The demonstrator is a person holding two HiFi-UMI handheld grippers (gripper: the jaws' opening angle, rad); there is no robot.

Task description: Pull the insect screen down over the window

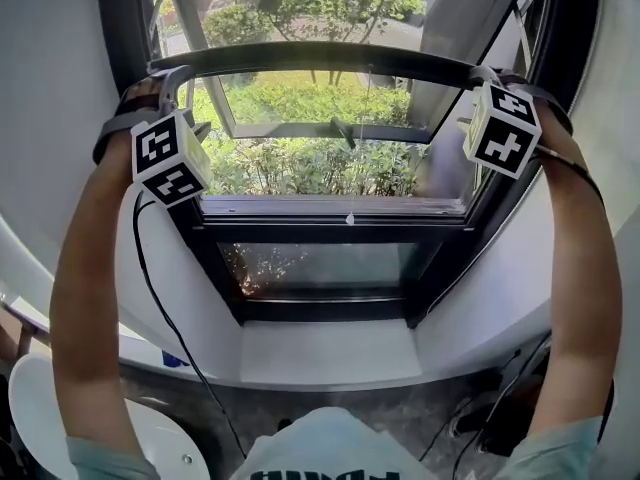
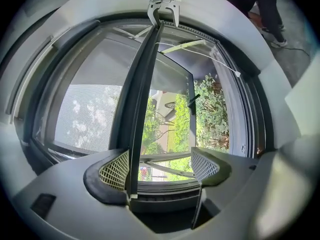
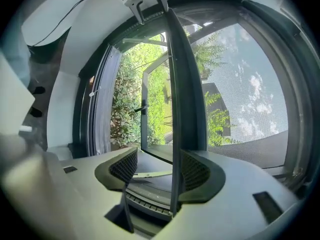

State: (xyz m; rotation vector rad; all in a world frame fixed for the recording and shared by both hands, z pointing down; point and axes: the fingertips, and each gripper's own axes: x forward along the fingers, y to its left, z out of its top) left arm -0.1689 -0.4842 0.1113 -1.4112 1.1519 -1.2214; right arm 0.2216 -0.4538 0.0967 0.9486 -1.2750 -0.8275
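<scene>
Window (image 1: 330, 230): casement swung open, garden beyond. Screen (image 2: 85, 111) partly drawn, with its pull bar (image 1: 320, 54) high, near the frame's top edge. Left gripper (image 2: 160, 166) and right gripper (image 3: 152, 171): fingers apart, bar between them, unclamped. Likely risks: bar slipping free, or uneven pulling skewing and jamming it.

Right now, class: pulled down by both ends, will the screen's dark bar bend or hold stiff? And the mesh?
The bar is probably stiff: it runs unsagging between the left gripper and right gripper. The mesh looks thin and see-through, so likely floppy, simply following.
</scene>
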